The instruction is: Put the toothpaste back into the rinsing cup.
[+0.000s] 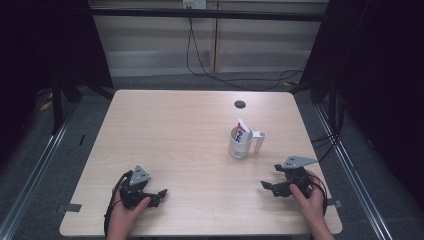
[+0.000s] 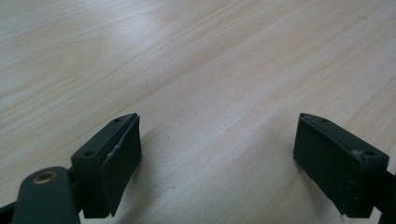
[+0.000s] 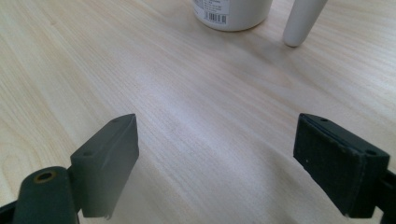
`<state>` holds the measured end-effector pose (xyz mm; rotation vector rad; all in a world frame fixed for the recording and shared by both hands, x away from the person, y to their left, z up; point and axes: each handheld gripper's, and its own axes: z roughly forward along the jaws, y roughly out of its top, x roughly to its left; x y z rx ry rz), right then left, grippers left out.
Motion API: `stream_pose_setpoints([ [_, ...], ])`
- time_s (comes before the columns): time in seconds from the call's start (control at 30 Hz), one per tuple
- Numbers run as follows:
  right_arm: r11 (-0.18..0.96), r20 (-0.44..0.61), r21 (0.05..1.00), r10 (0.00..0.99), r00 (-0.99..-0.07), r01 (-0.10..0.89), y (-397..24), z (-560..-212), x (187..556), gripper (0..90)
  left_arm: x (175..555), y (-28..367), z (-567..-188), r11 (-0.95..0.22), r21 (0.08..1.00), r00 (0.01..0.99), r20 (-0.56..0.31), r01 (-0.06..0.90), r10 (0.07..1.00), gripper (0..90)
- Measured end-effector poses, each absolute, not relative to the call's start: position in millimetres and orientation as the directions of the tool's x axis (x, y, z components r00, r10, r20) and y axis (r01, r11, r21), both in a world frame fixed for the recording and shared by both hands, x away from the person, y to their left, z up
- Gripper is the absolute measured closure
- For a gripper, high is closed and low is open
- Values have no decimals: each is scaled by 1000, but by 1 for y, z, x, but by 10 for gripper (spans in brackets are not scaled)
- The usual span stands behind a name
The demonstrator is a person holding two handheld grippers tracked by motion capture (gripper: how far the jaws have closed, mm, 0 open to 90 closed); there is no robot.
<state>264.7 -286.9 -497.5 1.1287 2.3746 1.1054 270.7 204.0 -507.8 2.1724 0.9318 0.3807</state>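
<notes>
Both grippers rest low near the table's front edge with jaws spread wide and nothing between them, the left gripper (image 1: 161,193) over bare wood and the right gripper (image 1: 266,186) nearest the one white mug (image 1: 241,143), which stands upright right of centre, well apart from either. Judging by this, the work sits at its opening approach: the next move calls for the right gripper to close on the mug, whose single red-white-and-blue packet (image 1: 242,131) pokes above its rim, on the wooden table (image 1: 175,130).

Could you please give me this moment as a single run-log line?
left claw: open, empty, low over table | right claw: open, empty, nearest the cup | white cup: upright, holds packet, untouched
</notes>
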Motion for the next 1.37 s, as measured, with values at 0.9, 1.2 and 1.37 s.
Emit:
stream_pose_setpoints([
  [0.9,438,28,721,756,-654,537,-286,-512,262,121,271,204,-508,-472,724,694,-13,503,720,151],
  [1.2,438,27,721,756,-654,537,-286,-512,262,121,270,204,-508,-470,724,693,-14,504,720,151],
  [1.37,438,28,721,756,-654,537,-286,-512,262,121,271,204,-508,-472,724,694,-13,503,720,151],
])
